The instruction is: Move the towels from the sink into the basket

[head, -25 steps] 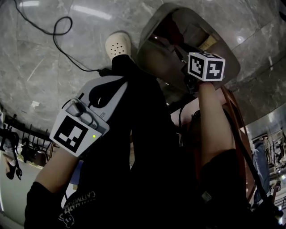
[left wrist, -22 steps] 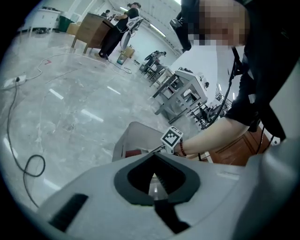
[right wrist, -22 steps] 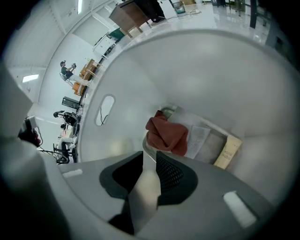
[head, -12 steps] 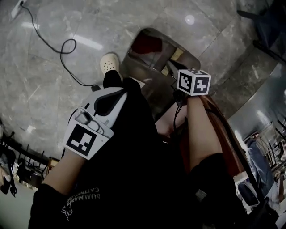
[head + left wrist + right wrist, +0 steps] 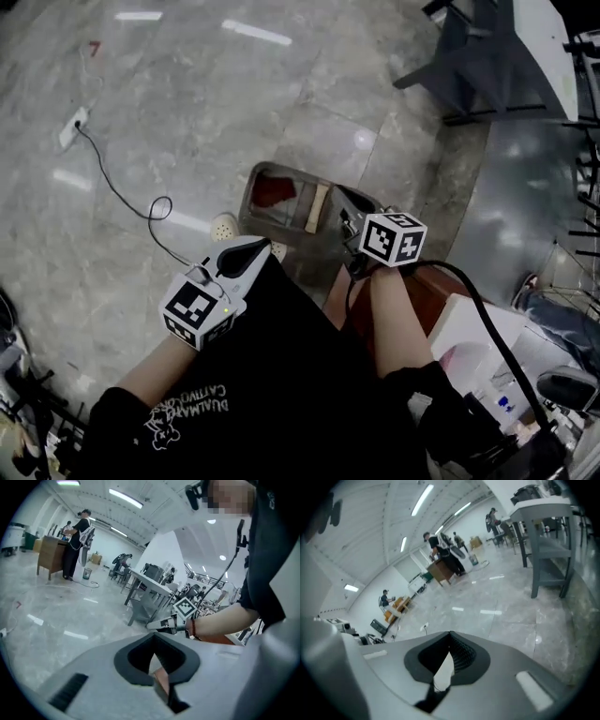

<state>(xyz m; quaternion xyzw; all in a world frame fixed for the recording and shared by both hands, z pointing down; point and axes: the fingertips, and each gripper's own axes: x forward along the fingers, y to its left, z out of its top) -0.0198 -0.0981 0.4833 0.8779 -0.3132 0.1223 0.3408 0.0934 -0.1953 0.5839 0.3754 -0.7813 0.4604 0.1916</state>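
Right now the biggest thing on my screen is the grey stone floor (image 5: 187, 112), spreading out far beneath both claws. A grey table (image 5: 478, 56) stands well beyond the right claw (image 5: 450, 639), off to its far right.

Directly below and just ahead of both claws sits a metal basin (image 5: 246, 195) on the floor; I cannot tell whether it is the sink or the basket. Neither claw touches it.

My left claw (image 5: 153, 641) has its pads pressed together with nothing caught between them; through the slit below the tips I see only floor and a bit of skin. The right claw's jaws have just been closing and now meet tip to tip, also with nothing in them. From the left claw's camera the right claw sits just ahead and to its right, level with it.

The red towel (image 5: 275, 190) lies inside the basin, at the end nearer the left claw, well clear of both sets of tips. A tan piece (image 5: 317, 208) lies beside it, on the right claw's side.

A white shoe (image 5: 225, 226) shows just left of the left claw's tips, and a thin black cable (image 5: 122, 197) trails away farther left.
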